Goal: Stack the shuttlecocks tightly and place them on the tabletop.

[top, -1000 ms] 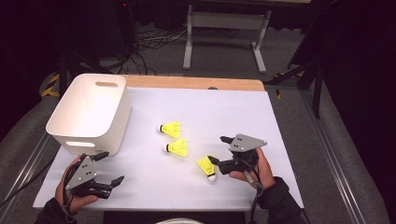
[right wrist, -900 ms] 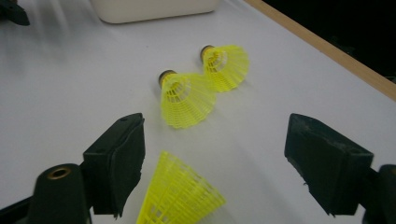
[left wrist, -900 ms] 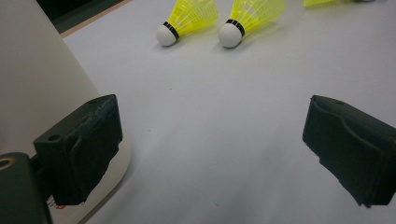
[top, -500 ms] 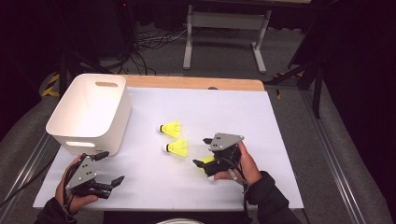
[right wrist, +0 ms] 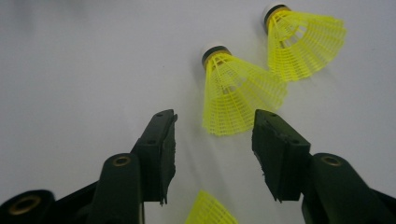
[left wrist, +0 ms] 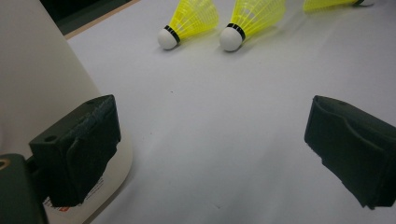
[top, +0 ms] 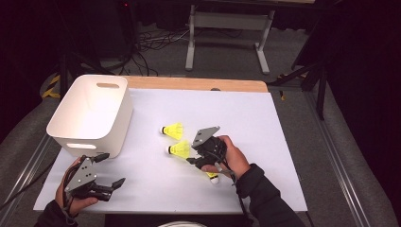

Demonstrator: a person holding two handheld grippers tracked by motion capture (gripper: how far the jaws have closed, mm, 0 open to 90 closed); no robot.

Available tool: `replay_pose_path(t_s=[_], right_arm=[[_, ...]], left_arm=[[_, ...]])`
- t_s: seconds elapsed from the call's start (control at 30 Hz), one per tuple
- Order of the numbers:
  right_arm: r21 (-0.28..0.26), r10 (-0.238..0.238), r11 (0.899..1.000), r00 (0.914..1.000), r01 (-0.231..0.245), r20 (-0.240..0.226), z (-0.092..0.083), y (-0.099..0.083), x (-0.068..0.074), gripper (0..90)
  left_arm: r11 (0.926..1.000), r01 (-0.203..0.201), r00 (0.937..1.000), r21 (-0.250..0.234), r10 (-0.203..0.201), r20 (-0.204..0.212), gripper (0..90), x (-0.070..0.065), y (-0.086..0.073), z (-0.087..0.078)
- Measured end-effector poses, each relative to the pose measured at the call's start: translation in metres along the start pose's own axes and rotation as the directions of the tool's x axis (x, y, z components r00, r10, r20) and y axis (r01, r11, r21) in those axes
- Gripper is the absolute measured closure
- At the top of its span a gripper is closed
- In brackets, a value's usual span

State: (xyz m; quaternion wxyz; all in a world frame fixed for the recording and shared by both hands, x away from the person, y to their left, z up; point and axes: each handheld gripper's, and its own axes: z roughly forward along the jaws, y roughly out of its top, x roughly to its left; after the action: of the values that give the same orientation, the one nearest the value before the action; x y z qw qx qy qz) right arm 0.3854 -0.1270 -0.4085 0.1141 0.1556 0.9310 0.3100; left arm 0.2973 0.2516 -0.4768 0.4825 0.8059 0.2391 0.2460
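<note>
Three yellow shuttlecocks on the white surface (top: 283, 132): far one (top: 173, 130), middle one (top: 179, 149), near one (top: 213, 176) partly under the right hand (top: 227, 158). One white bin (top: 90, 113) at left. Right tool (top: 191, 153) held low and level, pointing at the middle shuttlecock's skirt; jaws just been closing, half apart, not yet gripping. Left tool (top: 108, 170) resting beside the bin, jaws wide apart, empty. Bin's label too blurred to read.

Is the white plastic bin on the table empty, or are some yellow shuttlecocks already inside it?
Empty, as far as visible: the white plastic bin shows a bare interior from above, and three yellow shuttlecocks lie outside on the table.
</note>
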Motion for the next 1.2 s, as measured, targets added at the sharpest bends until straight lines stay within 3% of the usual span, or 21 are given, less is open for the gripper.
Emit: replay_pose_path(t_s=[0.23, 0.43, 0.57, 0.73, 0.8, 1.0, 1.2], right_arm=[[0.080, 0.025, 0.996, 0.9992, -0.023, -0.032, 0.012, 0.011, -0.004, 53.4], [0.128, 0.018, 0.992, 0.9987, -0.012, -0.048, 0.023, 0.018, -0.007, 54.7], [0.178, 0.008, 0.984, 0.9991, -0.001, -0.042, 0.034, 0.022, -0.008, 63.2], [0.190, 0.017, 0.982, 0.9990, -0.009, -0.041, 0.039, 0.022, -0.010, 71.1], [0.195, 0.008, 0.981, 0.9989, 0.001, -0.046, 0.040, 0.022, -0.010, 80.3], [0.204, -0.002, 0.979, 0.9992, 0.010, -0.040, 0.043, 0.024, -0.009, 88.8], [0.182, -0.018, 0.983, 0.9996, 0.022, -0.021, 0.039, 0.025, -0.008, 90.0]], left_arm=[[1.0000, 0.000, 0.9999, 0.000, 0.000, 0.016, 4.1, 0.000, 0.000, 0.000], [1.0000, -0.004, 0.9998, 0.003, 0.004, 0.020, 4.1, 0.000, 0.000, 0.001], [0.9998, -0.010, 0.9998, 0.017, 0.009, 0.018, 4.0, 0.000, -0.001, 0.002], [0.9997, -0.012, 0.9997, 0.023, 0.011, 0.021, 4.1, 0.000, -0.001, 0.002], [0.9996, -0.012, 0.9997, 0.024, 0.011, 0.021, 4.1, 0.000, -0.001, 0.003], [0.9993, -0.016, 0.9997, 0.034, 0.015, 0.019, 4.3, 0.000, -0.001, 0.004], [0.9993, -0.011, 0.9998, 0.035, 0.010, 0.017, 4.4, 0.000, -0.001, 0.004]])
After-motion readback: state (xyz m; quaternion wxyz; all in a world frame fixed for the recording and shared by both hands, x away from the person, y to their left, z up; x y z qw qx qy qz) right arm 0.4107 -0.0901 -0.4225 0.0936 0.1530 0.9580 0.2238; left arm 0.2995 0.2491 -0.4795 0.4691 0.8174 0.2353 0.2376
